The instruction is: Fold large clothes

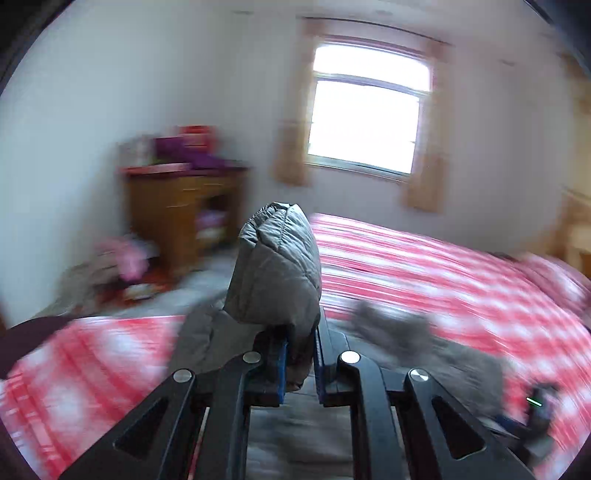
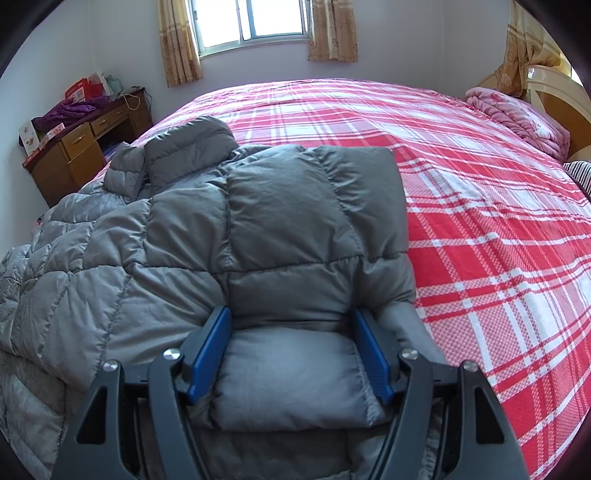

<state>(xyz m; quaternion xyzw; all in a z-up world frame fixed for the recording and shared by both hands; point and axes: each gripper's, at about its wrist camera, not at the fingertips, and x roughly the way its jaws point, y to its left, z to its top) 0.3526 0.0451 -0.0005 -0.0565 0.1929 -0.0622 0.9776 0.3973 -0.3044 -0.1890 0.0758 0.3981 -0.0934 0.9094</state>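
Note:
A grey quilted down jacket (image 2: 207, 229) lies on the red plaid bed (image 2: 480, 184), its collar toward the far left and one sleeve folded across the body. My right gripper (image 2: 291, 350) is open, its blue pads either side of the sleeve's cuff end, low over the jacket. My left gripper (image 1: 299, 358) is shut on a padded part of the jacket (image 1: 275, 273), which stands up above the fingers, lifted over the bed (image 1: 443, 266). The left wrist view is motion-blurred. The rest of the jacket (image 1: 424, 336) lies below on the bed.
A wooden desk (image 2: 81, 144) with boxes and purple cloth stands at the bed's far left, also in the left wrist view (image 1: 181, 206). A pink quilt (image 2: 517, 118) lies by the headboard at the far right. A curtained window (image 2: 255, 18) is on the far wall.

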